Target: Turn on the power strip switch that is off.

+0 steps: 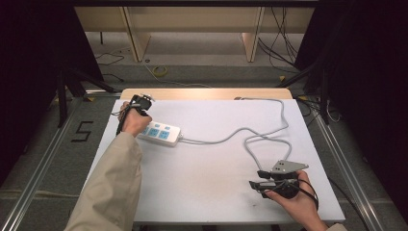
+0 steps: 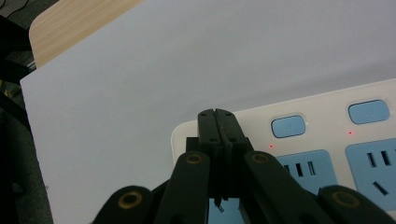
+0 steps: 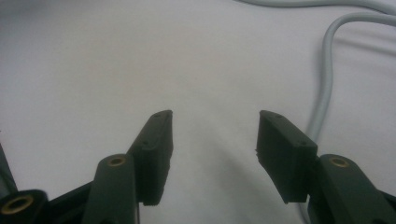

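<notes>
High View: Closed Jaws Meet Power Strip

High view shows the left gripper (image 1: pixel 140 102) at the far-left end of a white power strip (image 1: pixel 160 133) on the worktop (image 1: pixel 202 178), jaws pressed together, tip at the strip's end near a blue switch (image 2: pixel 288 126). Red lamps glow; the pressing seems under way. Smooth plastic, rounded corners. The right gripper (image 3: pixel 212 133) rests apart, jaws spread, beside the looping grey cable (image 1: pixel 250 137).

High view overhead, facing forward; gripper views close above shared white table (image 1: pixel 211 159).
</notes>
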### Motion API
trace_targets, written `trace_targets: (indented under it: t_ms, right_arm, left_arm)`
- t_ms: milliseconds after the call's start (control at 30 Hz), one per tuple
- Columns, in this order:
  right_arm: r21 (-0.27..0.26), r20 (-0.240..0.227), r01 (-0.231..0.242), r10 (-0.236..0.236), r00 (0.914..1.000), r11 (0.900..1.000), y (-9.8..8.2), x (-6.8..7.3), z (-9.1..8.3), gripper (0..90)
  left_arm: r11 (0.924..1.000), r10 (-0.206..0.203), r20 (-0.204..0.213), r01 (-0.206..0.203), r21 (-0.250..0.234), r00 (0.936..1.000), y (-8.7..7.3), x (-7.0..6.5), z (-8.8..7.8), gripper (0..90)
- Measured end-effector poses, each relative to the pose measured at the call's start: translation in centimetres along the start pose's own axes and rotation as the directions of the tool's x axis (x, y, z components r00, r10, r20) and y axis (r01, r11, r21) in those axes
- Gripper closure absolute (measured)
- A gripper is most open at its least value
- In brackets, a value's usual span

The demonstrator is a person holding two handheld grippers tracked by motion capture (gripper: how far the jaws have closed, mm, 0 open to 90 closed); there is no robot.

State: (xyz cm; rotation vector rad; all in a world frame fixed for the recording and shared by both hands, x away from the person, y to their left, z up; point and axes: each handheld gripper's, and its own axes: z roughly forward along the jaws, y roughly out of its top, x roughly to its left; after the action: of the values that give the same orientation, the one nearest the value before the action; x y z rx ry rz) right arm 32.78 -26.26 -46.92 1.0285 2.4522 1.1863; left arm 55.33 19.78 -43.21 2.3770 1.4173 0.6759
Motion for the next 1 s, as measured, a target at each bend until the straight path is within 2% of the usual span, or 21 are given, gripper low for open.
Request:
trace_targets:
  t_ms: [400, 733, 1000]
  right_arm:
    - [0.0, 0.001, 0.002, -0.002, 1.0, 1.0, 0.0, 0.0, 0.0, 46.8]
    - [0.0, 0.001, 0.001, -0.001, 1.0, 1.0, 0.0, 0.0, 0.0, 46.8]
    - [0.001, 0.001, 0.002, -0.002, 1.0, 1.0, 0.0, 0.0, 0.0, 46.8]
  left_arm:
    - [0.9999, -0.014, 0.014, 0.014, 0.001, 0.9998, -0.2, -0.1, 0.9, 89.9]
    - [1.0, -0.005, 0.017, 0.005, -0.003, 0.9998, -0.2, -0.1, 1.1, 90.0]
    - [0.9999, 0.01, 0.012, -0.01, 0.013, 0.9999, 0.0, -0.2, 1.2, 90.0]
